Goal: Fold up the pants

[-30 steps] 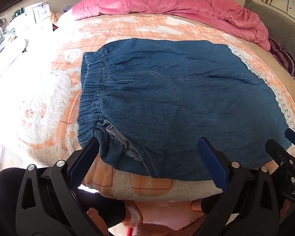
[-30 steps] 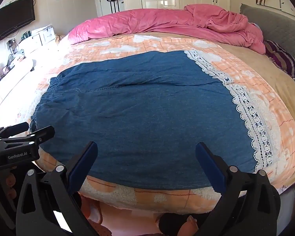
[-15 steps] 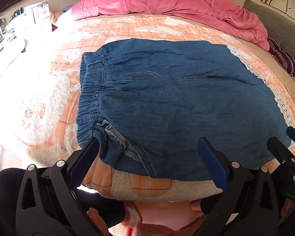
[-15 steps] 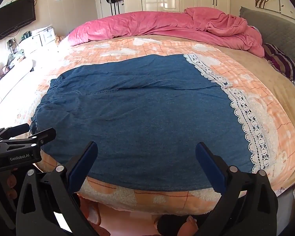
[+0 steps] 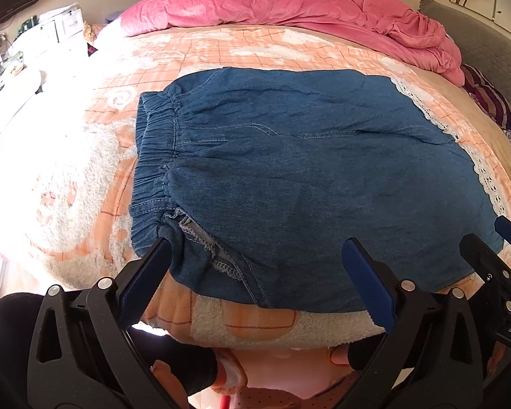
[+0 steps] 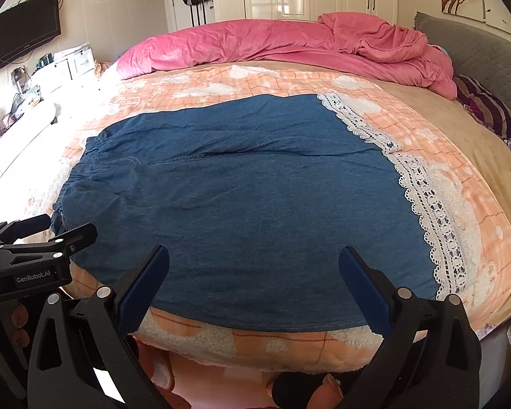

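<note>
Left wrist view: denim pants (image 5: 289,184) spread flat on orange checked blanket (image 5: 85,177), near bed edge. Long axis crosswise to both grippers: elastic waistband (image 5: 153,156) at pants' left end, white lace hem (image 5: 487,177) at pants' right end. Left gripper (image 5: 255,272) just off pants' near edge, toward waistband end, jaws wide apart, nothing between them. Left finger tip (image 5: 153,266) right by near waistband corner, contact unclear. Turned-out seam (image 5: 214,255) showing at that corner.

Right wrist view: right gripper (image 6: 253,279) off pants' near edge too, toward lace hem (image 6: 432,211) end, jaws spread wide, empty. Pants (image 6: 255,187) ahead of and slightly below fingers, near edge running between them. Left gripper (image 6: 41,255) visible off pants' waistband end, low at view's left.

Judgement: no fold begun, pants one flat layer, hem and waistband well apart. Left nearer waistband corner, right nearer hem corner. Likely next: pinch near edge at both ends and carry across to pants' far edge for lengthwise fold, or bring hem over to waistband. Key relation: near edge lying straight ahead of both grippers, parallel to line between them, so short forward-down reach enough for either. Risk: grabbing fleecy blanket with denim at bed edge.

Beyond pants' far edge: pink duvet (image 6: 289,44). Beyond hem end: striped pillow (image 6: 490,112).
</note>
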Demonstrator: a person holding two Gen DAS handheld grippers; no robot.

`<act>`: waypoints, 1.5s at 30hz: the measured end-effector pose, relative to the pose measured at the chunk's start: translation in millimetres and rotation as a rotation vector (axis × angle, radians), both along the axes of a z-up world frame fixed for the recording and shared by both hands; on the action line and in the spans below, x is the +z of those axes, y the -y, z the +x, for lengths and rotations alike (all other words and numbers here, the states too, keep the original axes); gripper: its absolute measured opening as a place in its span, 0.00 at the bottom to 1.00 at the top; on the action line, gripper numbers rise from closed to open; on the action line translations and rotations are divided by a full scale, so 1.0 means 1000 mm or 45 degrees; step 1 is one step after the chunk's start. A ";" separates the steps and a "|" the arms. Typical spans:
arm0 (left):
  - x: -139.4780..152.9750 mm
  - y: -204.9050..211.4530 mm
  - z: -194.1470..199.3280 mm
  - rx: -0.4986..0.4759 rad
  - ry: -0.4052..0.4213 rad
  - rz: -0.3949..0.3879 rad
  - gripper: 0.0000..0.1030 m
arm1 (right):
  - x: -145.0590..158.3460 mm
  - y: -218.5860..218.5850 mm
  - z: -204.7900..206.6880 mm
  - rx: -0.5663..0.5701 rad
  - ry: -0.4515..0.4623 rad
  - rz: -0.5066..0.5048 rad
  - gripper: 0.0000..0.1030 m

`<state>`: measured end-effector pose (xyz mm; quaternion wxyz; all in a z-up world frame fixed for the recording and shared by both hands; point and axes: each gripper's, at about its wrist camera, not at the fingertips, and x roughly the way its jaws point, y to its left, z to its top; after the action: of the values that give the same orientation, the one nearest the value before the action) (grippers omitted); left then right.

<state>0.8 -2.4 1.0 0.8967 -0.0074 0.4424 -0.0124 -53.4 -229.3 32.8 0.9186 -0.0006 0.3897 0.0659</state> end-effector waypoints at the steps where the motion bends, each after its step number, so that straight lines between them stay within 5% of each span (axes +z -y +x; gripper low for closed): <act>1: 0.000 0.000 0.000 0.000 0.000 -0.001 0.91 | 0.000 0.000 0.000 -0.001 -0.001 0.000 0.96; 31: 0.000 -0.005 0.003 0.006 -0.004 -0.011 0.91 | -0.003 -0.008 0.005 0.028 0.001 -0.016 0.96; 38: 0.004 -0.016 0.013 0.016 -0.018 -0.037 0.91 | -0.001 -0.009 0.025 0.051 -0.029 -0.002 0.96; 45: 0.040 -0.065 0.061 0.102 0.037 -0.007 0.91 | 0.018 -0.017 0.074 0.160 -0.020 0.021 0.96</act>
<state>61.7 62.9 41.1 0.9027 -0.0273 0.4288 0.0223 20.2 -212.4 51.1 0.9095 -0.0168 0.3956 0.1269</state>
